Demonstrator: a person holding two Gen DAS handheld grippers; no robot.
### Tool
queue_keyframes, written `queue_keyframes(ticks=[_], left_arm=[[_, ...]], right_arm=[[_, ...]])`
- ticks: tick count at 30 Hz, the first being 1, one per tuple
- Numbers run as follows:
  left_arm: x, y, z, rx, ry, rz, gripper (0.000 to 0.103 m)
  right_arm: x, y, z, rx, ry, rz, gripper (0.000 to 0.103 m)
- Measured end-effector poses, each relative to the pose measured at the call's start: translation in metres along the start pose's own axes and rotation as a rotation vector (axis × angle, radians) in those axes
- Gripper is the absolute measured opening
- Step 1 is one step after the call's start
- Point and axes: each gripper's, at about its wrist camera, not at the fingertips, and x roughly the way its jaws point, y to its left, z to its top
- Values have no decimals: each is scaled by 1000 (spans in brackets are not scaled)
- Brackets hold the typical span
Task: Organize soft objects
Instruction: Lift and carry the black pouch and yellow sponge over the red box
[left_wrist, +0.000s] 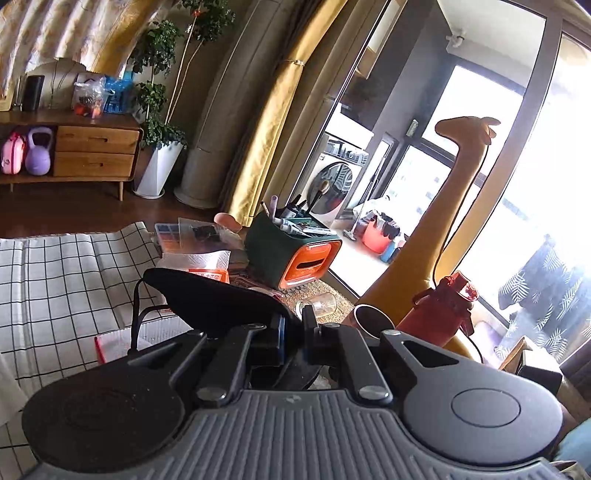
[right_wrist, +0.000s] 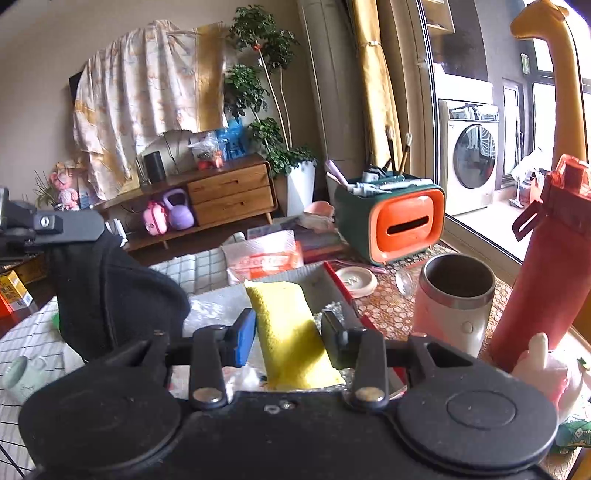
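My left gripper (left_wrist: 293, 326) is shut on a black soft cloth pouch (left_wrist: 214, 299) with a cord, held above the checked cloth (left_wrist: 55, 280). The same pouch (right_wrist: 110, 295) hangs from the left gripper at the left of the right wrist view. My right gripper (right_wrist: 288, 328) is open, its fingers on either side of a yellow sponge (right_wrist: 288, 332). The sponge lies in a foil-lined tray with a red rim (right_wrist: 334, 280). The pads do not touch it.
A green and orange organiser box (right_wrist: 391, 218) with brushes stands behind. A steel-rimmed mug (right_wrist: 454, 306) and a red bottle (right_wrist: 543, 269) stand at the right. A glass (left_wrist: 319, 304), a tissue pack (right_wrist: 262, 258) and a yellow giraffe toy (left_wrist: 443, 206) are near.
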Motion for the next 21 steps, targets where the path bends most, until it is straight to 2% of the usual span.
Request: queue_keyframes(ticks=[10, 21], left_arm=[[54, 32, -26, -75, 66, -17, 8], [75, 48, -55, -61, 148, 10, 8]], right_arm=[[39, -16, -10, 17, 56, -28, 38], [64, -12, -29, 23, 108, -7, 38]])
